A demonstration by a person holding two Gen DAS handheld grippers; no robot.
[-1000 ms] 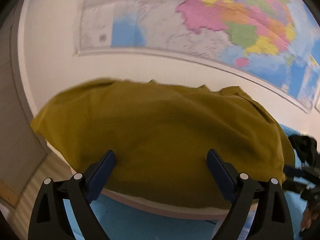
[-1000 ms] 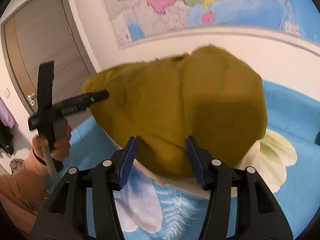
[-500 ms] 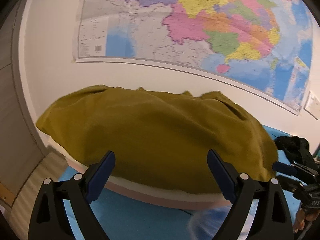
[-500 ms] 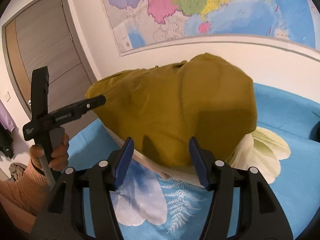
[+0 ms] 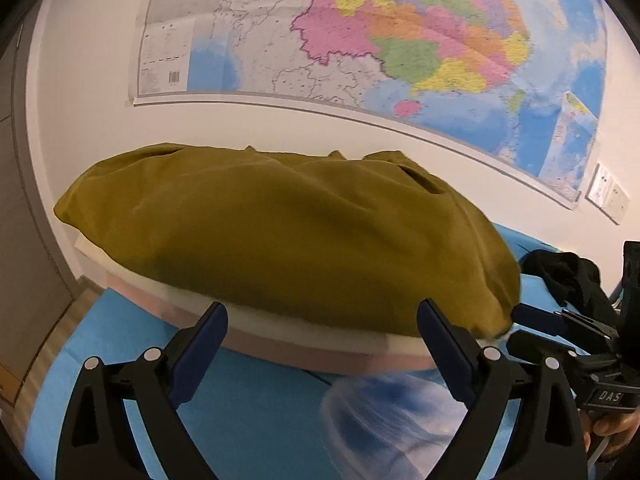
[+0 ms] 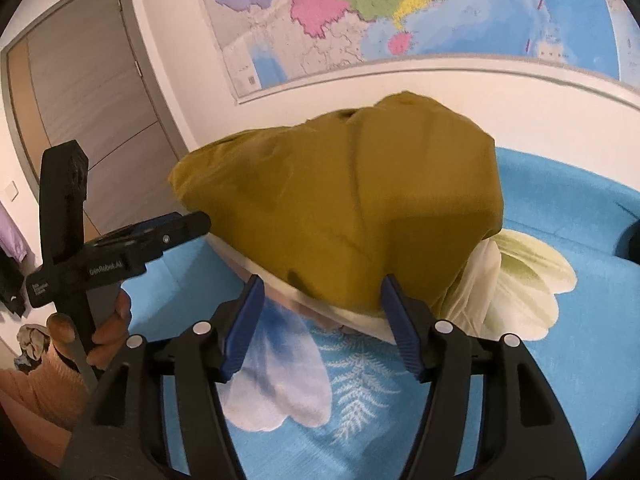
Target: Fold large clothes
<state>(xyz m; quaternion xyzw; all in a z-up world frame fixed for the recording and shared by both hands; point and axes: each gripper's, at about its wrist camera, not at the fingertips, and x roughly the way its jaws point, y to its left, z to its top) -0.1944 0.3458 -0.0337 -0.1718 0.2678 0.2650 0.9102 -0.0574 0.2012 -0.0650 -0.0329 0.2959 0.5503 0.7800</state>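
Observation:
A mustard-yellow garment (image 5: pixel 280 240) lies folded in a heap over a white and pink pillow (image 5: pixel 304 344) on the bed. My left gripper (image 5: pixel 322 310) stands open just short of the pillow's near edge, with nothing between its fingers. In the right wrist view the same garment (image 6: pixel 340 200) covers the pillow (image 6: pixel 476 292). My right gripper (image 6: pixel 322 283) is at its near corner, jaws opening, pads clear of the cloth. The left gripper (image 6: pixel 192 224) shows at the garment's left end, the right gripper (image 5: pixel 536 320) at its right end.
A blue bedspread (image 5: pixel 240 400) with white flower prints covers the bed. A black garment (image 5: pixel 568 276) lies at the right, near the wall. A large map (image 5: pixel 360 40) hangs on the wall behind, and a grey door (image 6: pixel 80 100) is at the left.
Both grippers have drawn back from the mustard garment, so it now sits farther off on the pillow. The right gripper's jaws have widened. The left gripper stays open.

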